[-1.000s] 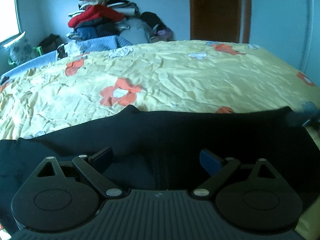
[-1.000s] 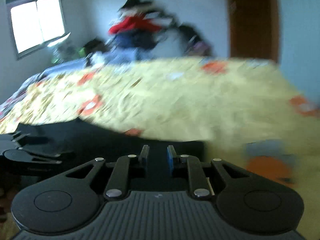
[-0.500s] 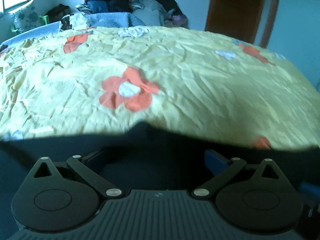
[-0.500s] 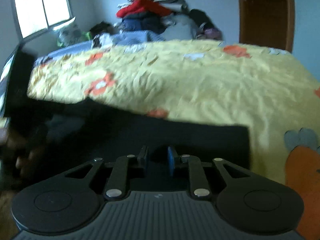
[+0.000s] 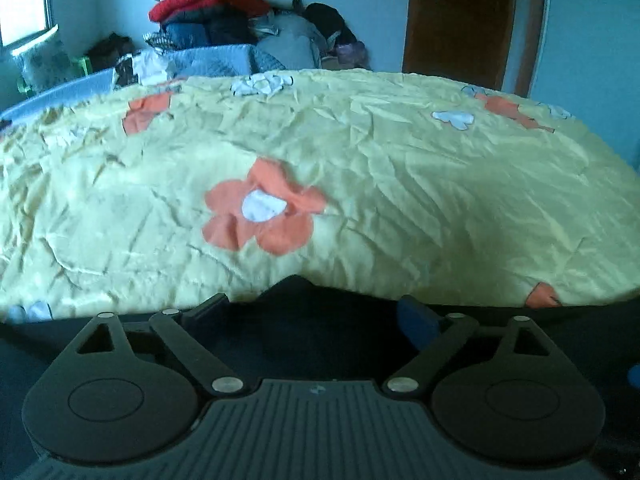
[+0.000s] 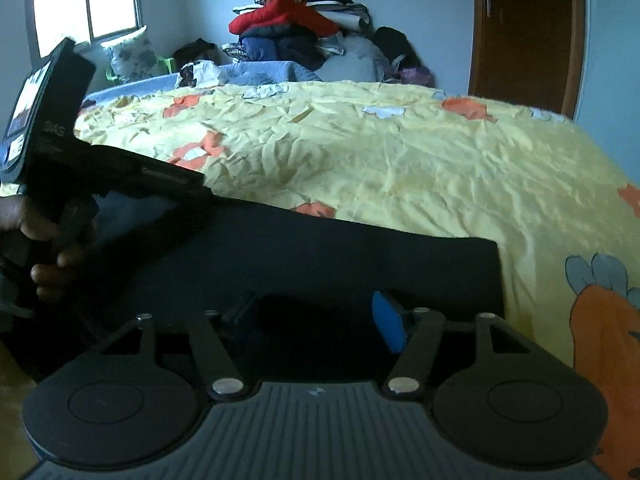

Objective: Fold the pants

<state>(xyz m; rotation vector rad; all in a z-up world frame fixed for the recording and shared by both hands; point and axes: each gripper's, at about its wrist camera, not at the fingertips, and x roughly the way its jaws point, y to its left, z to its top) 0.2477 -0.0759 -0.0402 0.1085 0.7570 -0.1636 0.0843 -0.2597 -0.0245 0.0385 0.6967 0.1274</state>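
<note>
My left tongs (image 5: 316, 312) stand spread over the dark pants (image 6: 360, 256) on the bed (image 6: 400, 160). My right tongs (image 6: 316, 316) have just been opening, pants beneath them, pinching nothing.

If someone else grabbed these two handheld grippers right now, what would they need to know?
Left gripper: open, empty, over the dark pants.
Right gripper: jaws have just been opening, nothing pinched between them.
Pants lie flat at the near edge of the yellow flowered bedsheet, right edge looking squarely folded.
Done: apparently one fold laid and let go.
Left: probably further folds, then smoothing.
</note>
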